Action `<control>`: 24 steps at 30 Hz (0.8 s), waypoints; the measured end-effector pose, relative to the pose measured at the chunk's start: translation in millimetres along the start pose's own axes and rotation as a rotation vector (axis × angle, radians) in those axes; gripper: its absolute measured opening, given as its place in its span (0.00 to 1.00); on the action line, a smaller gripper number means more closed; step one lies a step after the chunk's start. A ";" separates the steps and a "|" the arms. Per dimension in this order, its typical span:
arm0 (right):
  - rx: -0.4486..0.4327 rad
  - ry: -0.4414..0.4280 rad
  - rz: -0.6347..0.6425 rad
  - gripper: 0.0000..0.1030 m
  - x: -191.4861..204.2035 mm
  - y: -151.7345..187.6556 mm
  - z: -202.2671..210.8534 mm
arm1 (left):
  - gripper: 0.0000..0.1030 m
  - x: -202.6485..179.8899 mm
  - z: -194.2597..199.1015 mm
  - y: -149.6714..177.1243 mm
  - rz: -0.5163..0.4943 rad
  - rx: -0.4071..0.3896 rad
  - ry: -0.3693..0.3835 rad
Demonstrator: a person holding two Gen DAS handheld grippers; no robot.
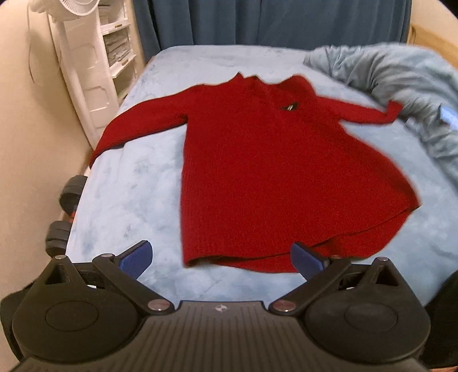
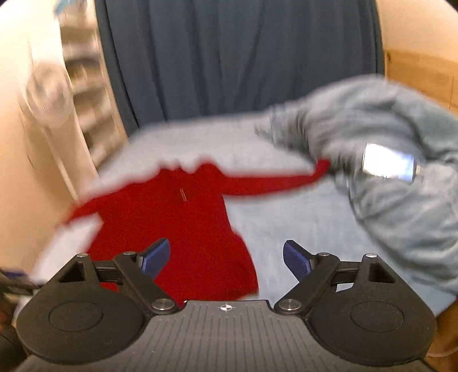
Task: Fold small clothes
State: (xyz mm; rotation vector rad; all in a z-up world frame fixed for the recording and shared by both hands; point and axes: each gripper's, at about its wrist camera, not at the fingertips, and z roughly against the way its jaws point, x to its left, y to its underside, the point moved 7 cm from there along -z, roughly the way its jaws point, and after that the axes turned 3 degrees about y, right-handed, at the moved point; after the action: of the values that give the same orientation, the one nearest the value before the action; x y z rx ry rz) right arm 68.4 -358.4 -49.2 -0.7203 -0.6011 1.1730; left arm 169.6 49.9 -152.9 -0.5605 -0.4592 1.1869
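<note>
A red knit sweater (image 1: 257,171) lies spread flat on a pale blue bed cover (image 1: 128,206), both sleeves stretched out to the sides and the hem toward me. My left gripper (image 1: 221,259) hovers over the hem, its blue fingers (image 1: 137,257) wide apart, with nothing pressed between them. In the blurred right wrist view the same sweater (image 2: 177,229) lies below and ahead. My right gripper (image 2: 226,259) stands open above the hem's right corner, holding nothing.
A bunched grey-blue blanket (image 1: 400,85) is heaped along the bed's right side, touching the right sleeve's cuff. A white shelf unit with a fan (image 1: 91,63) stands left of the bed beside a cream wall. Dark blue curtains (image 1: 272,20) hang behind. Black dumbbells (image 1: 68,194) sit at the bed's left edge.
</note>
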 end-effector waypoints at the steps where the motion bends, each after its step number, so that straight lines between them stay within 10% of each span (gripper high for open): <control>1: 0.036 0.035 0.021 0.83 3.6 10.1 -23.6 | 1.00 2.6 -14.8 1.0 -0.013 0.020 -0.020; 13: 0.263 0.213 0.286 0.81 18.8 81.1 -211.0 | 1.00 12.0 -122.4 15.1 -0.051 0.211 -0.076; 24: 0.311 0.032 -0.398 0.82 -48.4 4.1 -252.1 | 1.00 62.0 -133.7 -40.5 0.135 0.154 -0.080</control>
State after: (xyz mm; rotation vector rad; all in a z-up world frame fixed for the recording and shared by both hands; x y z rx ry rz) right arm 240.9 -451.1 -215.4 -0.3332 -0.4927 0.8555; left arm 299.8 75.8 -228.7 -0.4172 -0.3980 1.3654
